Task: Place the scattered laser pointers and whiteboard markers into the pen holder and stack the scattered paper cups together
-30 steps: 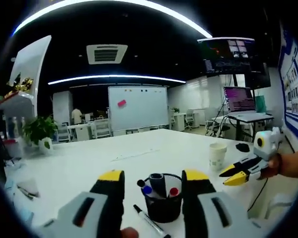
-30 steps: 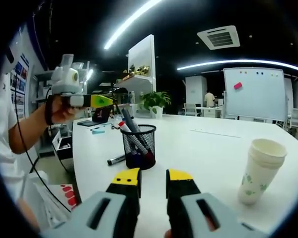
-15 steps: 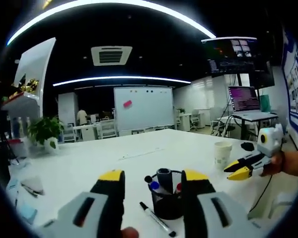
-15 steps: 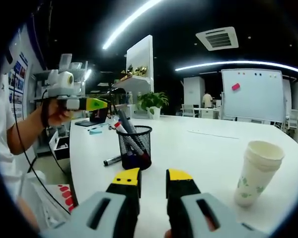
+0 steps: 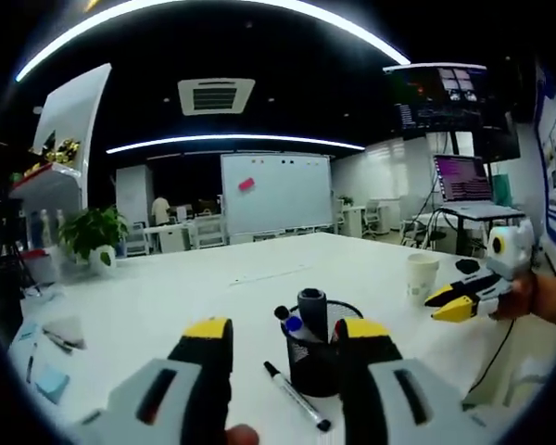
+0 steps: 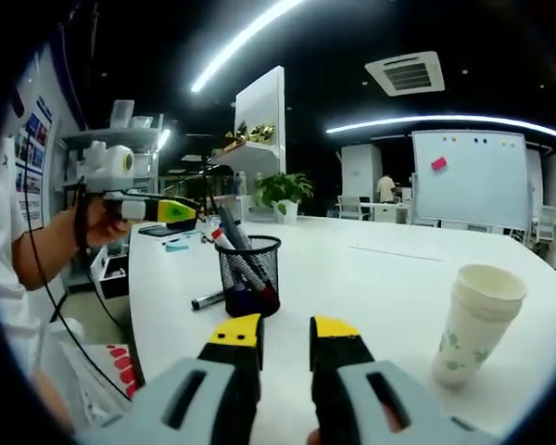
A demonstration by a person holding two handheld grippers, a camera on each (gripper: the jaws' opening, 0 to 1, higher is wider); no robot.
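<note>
Room: open office; whiteboard (image 5: 276, 193) on the far wall.
Surface: I work over a smooth white table (image 5: 167, 297).
Marker (image 5: 296, 396): lies just beside the pen holder (image 5: 312, 360); light, stiff, slick; I'd grip mid-barrel.
Paper cups (image 6: 470, 324): stacked, thin, crushable.
Left gripper (image 5: 285, 332): jaws apart, empty.
Right gripper (image 6: 285, 327): jaws slightly apart, empty.

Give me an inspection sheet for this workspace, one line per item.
Surface: white table, mostly bare.
Job's things: mesh pen holder with markers in it; one marker lying beside it; stacked paper cups upright.
Clutter: papers and a blue note near the table edge.
Grippers: left gripper and right gripper both open, holding nothing.
Cables: black cable hanging from the left gripper.
Surroundings: whiteboard, potted plant, laptop.
</note>
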